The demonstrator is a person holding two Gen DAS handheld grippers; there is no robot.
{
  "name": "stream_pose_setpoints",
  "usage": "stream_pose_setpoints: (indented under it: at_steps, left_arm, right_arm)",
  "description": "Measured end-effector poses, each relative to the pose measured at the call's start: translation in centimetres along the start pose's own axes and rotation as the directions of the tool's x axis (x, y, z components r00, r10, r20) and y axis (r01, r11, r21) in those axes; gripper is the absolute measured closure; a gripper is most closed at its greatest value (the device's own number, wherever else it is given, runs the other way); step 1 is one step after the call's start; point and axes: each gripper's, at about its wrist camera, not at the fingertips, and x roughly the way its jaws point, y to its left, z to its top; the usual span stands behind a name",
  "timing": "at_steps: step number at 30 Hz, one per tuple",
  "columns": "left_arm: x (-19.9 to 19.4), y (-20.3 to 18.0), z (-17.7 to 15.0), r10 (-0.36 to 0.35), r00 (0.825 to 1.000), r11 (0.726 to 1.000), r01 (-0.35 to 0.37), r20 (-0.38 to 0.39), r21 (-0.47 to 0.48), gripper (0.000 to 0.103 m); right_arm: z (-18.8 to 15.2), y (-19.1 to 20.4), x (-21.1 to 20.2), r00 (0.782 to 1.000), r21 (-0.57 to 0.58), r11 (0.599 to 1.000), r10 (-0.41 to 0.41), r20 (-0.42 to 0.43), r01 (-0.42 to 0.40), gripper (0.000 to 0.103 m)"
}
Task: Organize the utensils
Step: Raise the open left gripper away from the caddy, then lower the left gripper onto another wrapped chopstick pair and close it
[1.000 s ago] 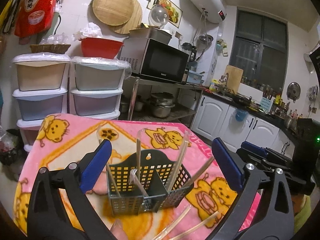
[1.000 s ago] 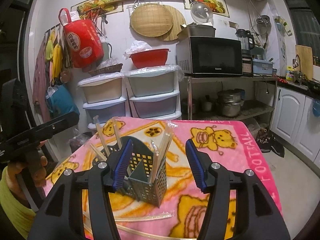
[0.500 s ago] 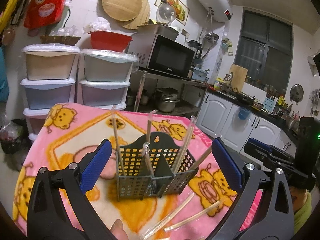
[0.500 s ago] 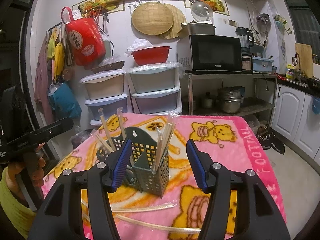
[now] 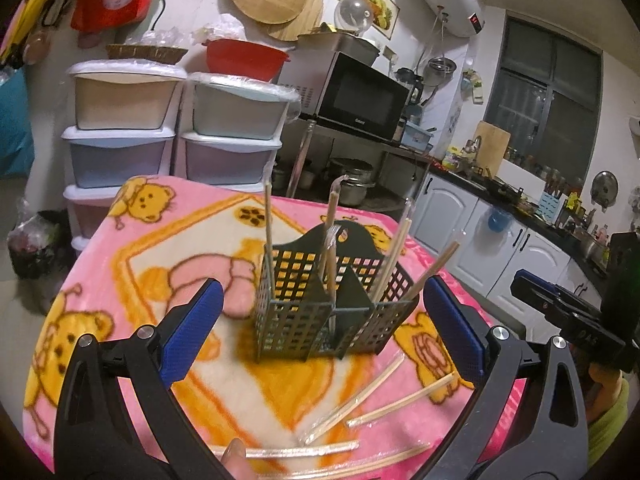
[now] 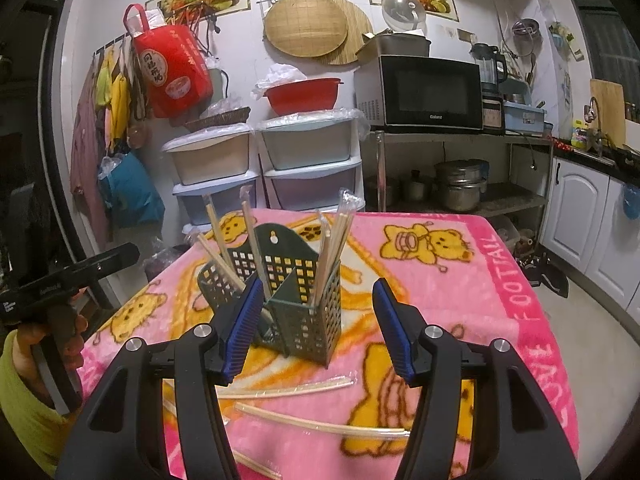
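Both claws are spread wide and hold nothing: the left gripper frames the caddy between its blue pads, and the right gripper does the same from the other side, neither touching it. That dark green slotted caddy stands upright near the middle of the blanket, split into compartments by a divider. Wrapped chopsticks stand tilted in it; the left view shows about five sticks or pairs, though the wrapping makes an exact count unsure. Loose chopsticks lie flat on the blanket in front of the caddy, four or five in the left view, fanned out and near each other. The right view shows only three of these clearly, partly hidden behind its own fingers, but it shows the caddy's hanging hole and the far pink border with lettering. Each view also catches the other gripper at its edge, held in a hand with a yellow-green sleeve. The blanket is pink and yellow with cartoon bears. Behind it stand two stacks of plastic drawers, a red basin, a microwave on a metal shelf with pots below, round woven mats on the wall, a red bag, white cabinets and a dark window.
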Motion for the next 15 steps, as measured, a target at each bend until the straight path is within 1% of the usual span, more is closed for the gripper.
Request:
stream_pose_setpoints:
  at_steps: [8, 15]
  left_arm:
    - [-0.3, 0.4, -1.3, 0.009, 1.000, 1.000, -0.010, -0.028, -0.007, 0.011]
    - [0.2, 1.0, -3.0, 0.019, 0.997, 1.000, -0.020, -0.077, -0.012, 0.011]
  right_arm:
    - [-1.2, 0.2, -0.1, 1.000, 0.002, 1.000, 0.005, -0.026, -0.005, 0.048]
    - [-2.5, 0.0, 0.2, 0.998, 0.014, 1.000, -0.001, -0.063, 0.002, 0.048]
